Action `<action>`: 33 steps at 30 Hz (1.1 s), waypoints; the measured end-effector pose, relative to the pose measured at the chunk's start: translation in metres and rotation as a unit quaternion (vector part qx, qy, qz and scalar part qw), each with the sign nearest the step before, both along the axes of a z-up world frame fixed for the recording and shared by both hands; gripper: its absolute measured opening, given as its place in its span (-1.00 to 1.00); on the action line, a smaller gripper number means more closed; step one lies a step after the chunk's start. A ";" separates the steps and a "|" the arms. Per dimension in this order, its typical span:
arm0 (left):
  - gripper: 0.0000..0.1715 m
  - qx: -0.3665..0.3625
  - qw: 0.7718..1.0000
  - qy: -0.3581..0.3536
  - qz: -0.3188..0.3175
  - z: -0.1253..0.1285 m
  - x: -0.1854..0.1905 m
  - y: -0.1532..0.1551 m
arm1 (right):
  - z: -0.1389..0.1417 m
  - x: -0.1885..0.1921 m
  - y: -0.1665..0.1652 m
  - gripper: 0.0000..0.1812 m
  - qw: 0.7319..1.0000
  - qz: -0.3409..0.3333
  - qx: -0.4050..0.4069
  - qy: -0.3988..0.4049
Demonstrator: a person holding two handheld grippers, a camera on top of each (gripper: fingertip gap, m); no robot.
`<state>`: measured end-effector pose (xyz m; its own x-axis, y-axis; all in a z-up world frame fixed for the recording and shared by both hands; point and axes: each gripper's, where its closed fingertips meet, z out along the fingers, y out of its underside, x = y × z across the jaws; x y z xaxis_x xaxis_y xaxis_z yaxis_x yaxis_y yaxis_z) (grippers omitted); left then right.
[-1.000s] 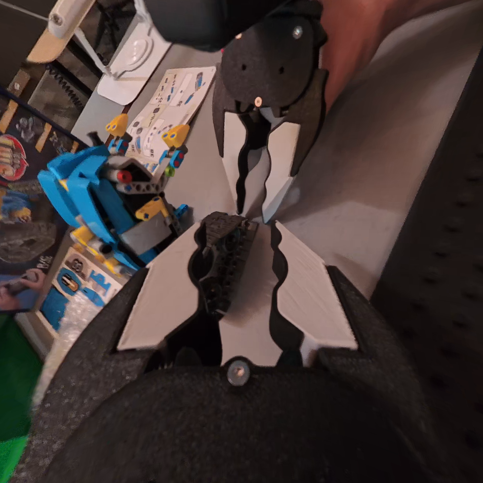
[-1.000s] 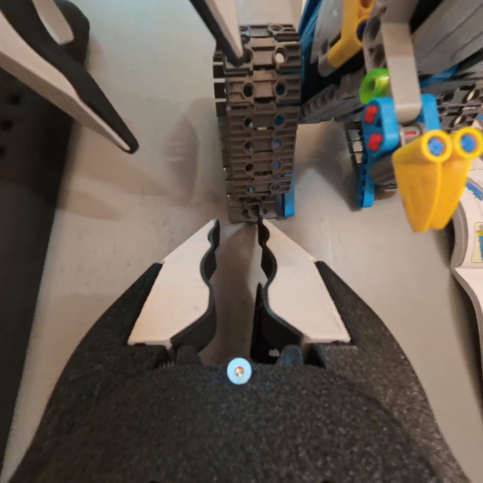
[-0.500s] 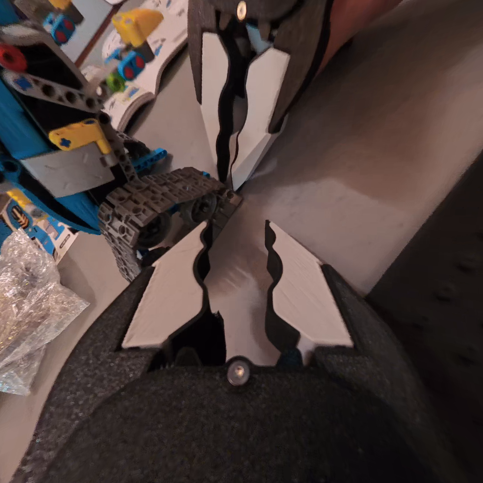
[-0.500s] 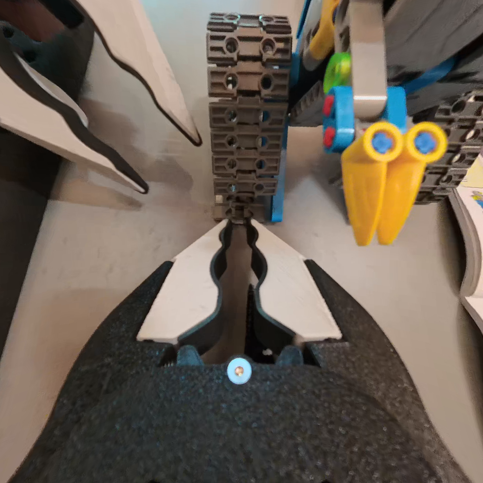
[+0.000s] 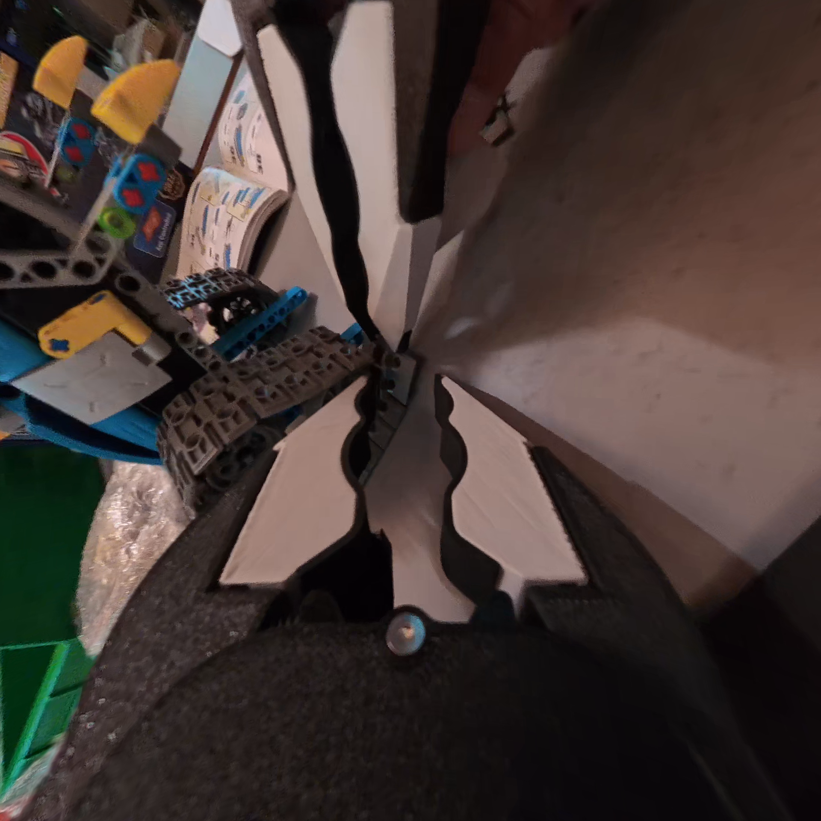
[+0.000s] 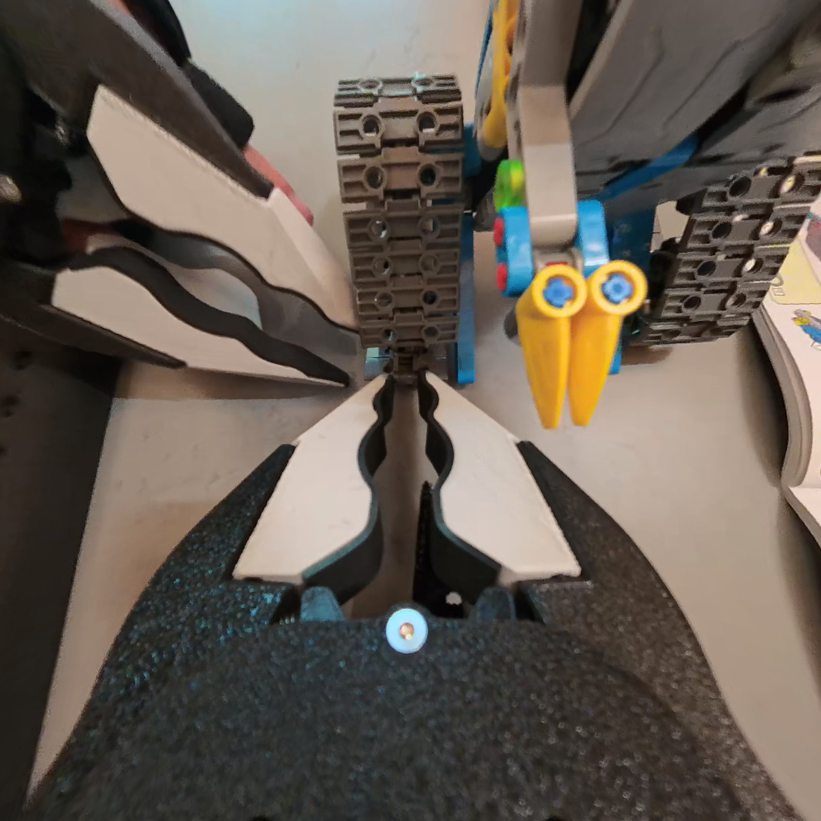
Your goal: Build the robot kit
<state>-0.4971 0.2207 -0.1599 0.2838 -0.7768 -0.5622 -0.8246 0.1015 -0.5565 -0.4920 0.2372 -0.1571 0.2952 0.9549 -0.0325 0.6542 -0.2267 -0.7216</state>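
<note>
Grey plastic track links form a loop (image 6: 400,213) on the near side of a toy brick vehicle with a blue and grey body (image 6: 666,97), and that is where both of your tools meet. Your right gripper (image 6: 405,377) points straight at the low end of the grey track loop, and its white fingers (image 6: 328,480) are pinched on the small dark link that sticks out at the bottom. Your left gripper (image 5: 402,377) comes in from the side, and its fingers are spread apart. One white finger (image 5: 311,480) of the left gripper rests against the track end, and the other finger stands clear of it over the pale grey table (image 5: 644,377). In the left wrist view your right gripper (image 5: 382,337) reaches down from the top, and its tips touch the same track end. Two yellow cone pieces (image 6: 573,346) hang at the front of the toy vehicle, just beside the track. A second grey track loop (image 6: 728,257) sits on the far side of the vehicle. An open paper booklet with pictures (image 5: 231,222) lies on the table near the vehicle. Crinkly clear plastic wrap (image 5: 129,533) lies next to the track, with a green surface (image 5: 40,533) beside the wrap.
</note>
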 end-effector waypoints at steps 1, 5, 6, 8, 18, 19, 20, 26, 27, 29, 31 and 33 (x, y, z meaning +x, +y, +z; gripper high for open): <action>-0.73 0.013 1.000 0.010 0.003 -0.001 0.000 0.002 | 0.000 0.000 0.000 -0.89 1.000 -0.001 0.000 0.000; -0.84 0.047 0.999 0.021 0.014 -0.001 0.003 0.006 | 0.000 0.003 0.001 -0.89 1.000 -0.006 0.000 -0.001; -0.84 0.053 0.998 0.026 0.015 -0.001 0.003 0.007 | 0.000 0.003 0.002 -0.89 1.000 -0.008 -0.002 0.000; -0.87 0.061 0.997 0.036 0.017 -0.002 0.004 0.007 | 0.001 0.003 0.003 -0.88 1.000 -0.010 -0.001 0.001; -0.97 0.057 0.998 0.031 0.014 -0.001 0.006 0.005 | -0.002 0.021 0.001 -0.76 0.998 0.009 0.064 -0.022; -0.98 0.053 0.998 0.027 0.014 -0.001 0.006 0.005 | -0.003 0.025 0.002 -0.74 0.995 0.012 0.087 -0.036; -0.98 0.050 0.998 0.024 0.014 -0.001 0.006 0.005 | -0.002 0.025 0.003 -0.71 0.993 0.012 0.110 -0.044; -0.98 0.042 0.999 0.010 0.011 0.001 0.007 0.004 | 0.000 0.005 -0.002 -0.69 0.991 0.026 0.128 -0.029; -0.98 0.038 0.999 0.007 0.010 0.001 0.007 0.004 | 0.001 0.005 0.002 -0.64 0.990 0.019 0.136 -0.027; -0.98 0.033 0.999 0.000 0.007 0.002 0.007 0.003 | 0.007 0.002 0.004 -0.63 0.985 0.034 0.170 -0.020; -0.99 0.020 1.000 -0.007 0.000 0.002 0.005 0.001 | 0.006 0.002 0.003 -0.72 0.977 0.055 0.206 -0.028; -0.99 0.007 1.000 -0.018 -0.007 0.003 0.004 -0.002 | 0.003 -0.001 -0.002 -0.77 0.970 0.079 0.226 -0.033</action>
